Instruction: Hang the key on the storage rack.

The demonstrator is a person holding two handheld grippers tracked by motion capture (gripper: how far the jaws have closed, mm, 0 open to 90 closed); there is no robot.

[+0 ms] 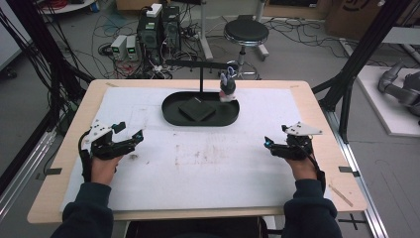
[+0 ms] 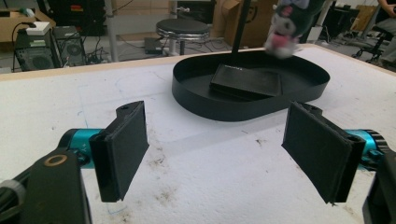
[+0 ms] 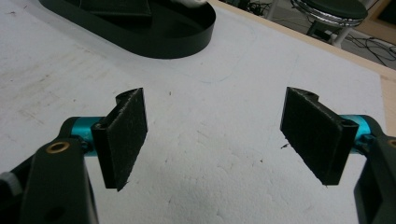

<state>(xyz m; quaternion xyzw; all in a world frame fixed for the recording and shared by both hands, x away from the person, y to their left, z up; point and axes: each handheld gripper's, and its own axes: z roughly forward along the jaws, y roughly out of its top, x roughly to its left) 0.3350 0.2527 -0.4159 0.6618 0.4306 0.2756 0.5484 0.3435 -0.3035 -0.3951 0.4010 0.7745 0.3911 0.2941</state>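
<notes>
A black oval tray (image 1: 171, 115) sits at the back middle of the white foam sheet (image 1: 208, 168), with a flat black square pad (image 1: 197, 109) inside it. A small black, white and pink plush toy (image 1: 228, 88) stands at the tray's right end, beside a thin black post (image 1: 201, 79) with a crossbar. My left gripper (image 1: 130, 131) rests low at the sheet's left, open, nothing between its jaws. My right gripper (image 1: 276, 136) mirrors it on the right, also open. From the left gripper (image 2: 219, 149) I see the tray (image 2: 247, 105), pad (image 2: 247, 79) and toy (image 2: 285, 28) ahead. The right gripper (image 3: 215, 135) points at bare foam, the tray (image 3: 159, 44) at upper left.
The wooden table's edge (image 1: 64, 148) frames the foam sheet. Behind the table stand a black stool (image 1: 246, 32), computer boxes (image 1: 158, 27) and tangled cables on the floor. Black frame posts (image 1: 356, 54) rise at the right. Faint brown stains (image 1: 198, 154) mark the foam.
</notes>
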